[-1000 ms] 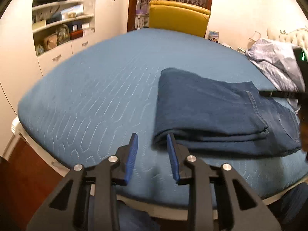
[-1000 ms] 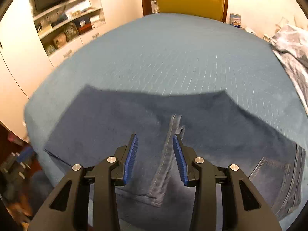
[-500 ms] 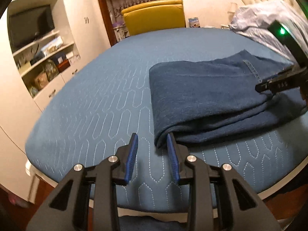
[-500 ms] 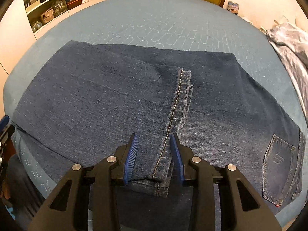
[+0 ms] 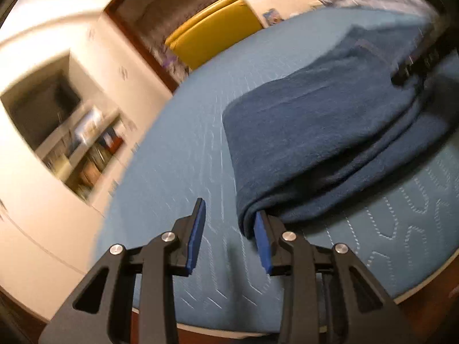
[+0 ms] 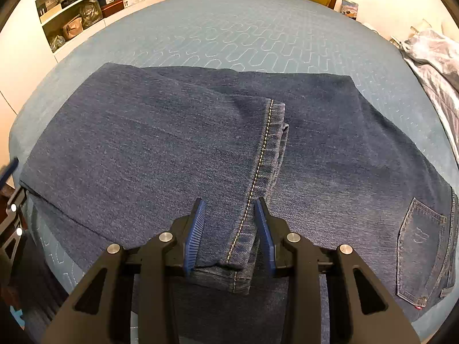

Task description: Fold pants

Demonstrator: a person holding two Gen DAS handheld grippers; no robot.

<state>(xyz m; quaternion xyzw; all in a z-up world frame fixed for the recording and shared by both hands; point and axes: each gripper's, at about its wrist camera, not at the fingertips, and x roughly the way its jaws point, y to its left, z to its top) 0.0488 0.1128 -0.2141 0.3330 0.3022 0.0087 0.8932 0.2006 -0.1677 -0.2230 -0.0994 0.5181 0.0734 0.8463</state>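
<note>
Dark blue jeans (image 6: 143, 149) lie folded on the blue quilted bed (image 6: 243, 28), one leg doubled over so its stitched hem (image 6: 264, 154) runs down the middle. My right gripper (image 6: 229, 226) points steeply down over the near end of that hem. Its jaws straddle the hem without pressing on it. In the left wrist view the jeans (image 5: 315, 132) form a thick folded stack. My left gripper (image 5: 229, 229) sits at its near fold corner, jaws opening, the corner just inside the right pad and not pinched. The right gripper (image 5: 416, 63) shows blurred at the far end.
The bed's front edge runs just below both grippers. A yellow chair (image 5: 212, 37) stands beyond the bed, white shelving (image 6: 86, 8) on the left wall. Crumpled pale bedding (image 6: 433, 57) lies at the right side. A back pocket (image 6: 421, 243) faces up at the right.
The left gripper rolled and moved in low toward the fold corner, its jaws a little wider. The right gripper sank toward the hem earlier and now holds still.
</note>
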